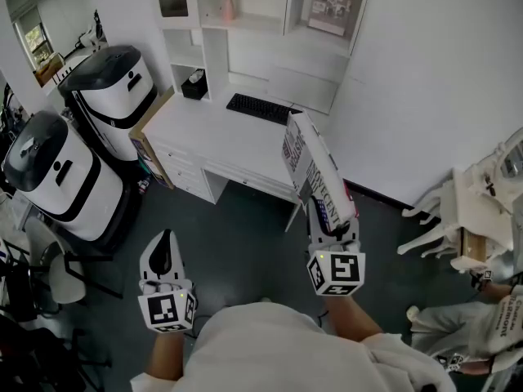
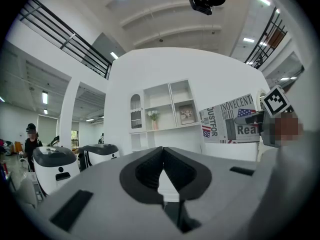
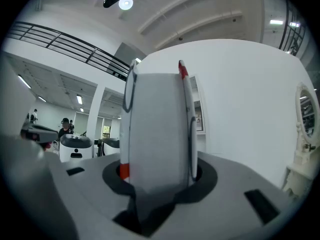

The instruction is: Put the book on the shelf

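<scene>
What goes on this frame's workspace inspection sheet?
Surface: white desk, mostly bare.
Job's things: book clamped in the right hand-held gripper, not yet on the shelf above the desk.
Clutter: keyboard and black box on desk; vase and picture on shelf.
Grippers: right shut on book; left hand-held gripper shut, empty.
Cables: nothing seen.
Surroundings: two white machines at left; person at right.

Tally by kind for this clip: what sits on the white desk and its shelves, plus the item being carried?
book: 1
keyboard: 1
black box: 1
flower vase: 1
framed picture: 1
Total: 5
</scene>
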Demonstrator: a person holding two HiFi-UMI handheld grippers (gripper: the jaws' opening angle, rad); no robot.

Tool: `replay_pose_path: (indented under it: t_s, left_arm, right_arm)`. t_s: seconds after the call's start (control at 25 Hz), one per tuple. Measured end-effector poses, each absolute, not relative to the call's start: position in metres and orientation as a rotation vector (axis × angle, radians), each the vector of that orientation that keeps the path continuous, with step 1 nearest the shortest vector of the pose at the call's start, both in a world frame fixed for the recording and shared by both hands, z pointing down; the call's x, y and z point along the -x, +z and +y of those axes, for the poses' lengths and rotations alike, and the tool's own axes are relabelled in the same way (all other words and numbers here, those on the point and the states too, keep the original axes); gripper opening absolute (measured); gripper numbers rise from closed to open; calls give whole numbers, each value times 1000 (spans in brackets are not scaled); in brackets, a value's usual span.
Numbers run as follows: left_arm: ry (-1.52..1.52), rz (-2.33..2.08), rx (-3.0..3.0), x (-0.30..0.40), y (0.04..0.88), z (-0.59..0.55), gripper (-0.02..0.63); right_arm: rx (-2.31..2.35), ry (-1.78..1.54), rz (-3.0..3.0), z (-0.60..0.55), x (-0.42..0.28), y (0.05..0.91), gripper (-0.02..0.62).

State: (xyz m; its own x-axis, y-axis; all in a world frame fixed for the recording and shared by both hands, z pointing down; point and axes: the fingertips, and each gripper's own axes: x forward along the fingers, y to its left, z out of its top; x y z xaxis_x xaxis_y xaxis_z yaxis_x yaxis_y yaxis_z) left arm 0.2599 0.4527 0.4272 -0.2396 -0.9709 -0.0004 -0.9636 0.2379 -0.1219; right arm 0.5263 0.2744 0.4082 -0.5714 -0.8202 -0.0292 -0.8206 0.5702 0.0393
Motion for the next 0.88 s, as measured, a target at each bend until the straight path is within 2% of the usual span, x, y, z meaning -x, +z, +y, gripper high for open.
replay_pose_path:
  t_s: [0.88]
  left_arm:
    - [-181, 2495, 1817, -297, 439, 421, 5]
  right_arm:
    - [1323, 51, 2843, 232, -543, 418, 167]
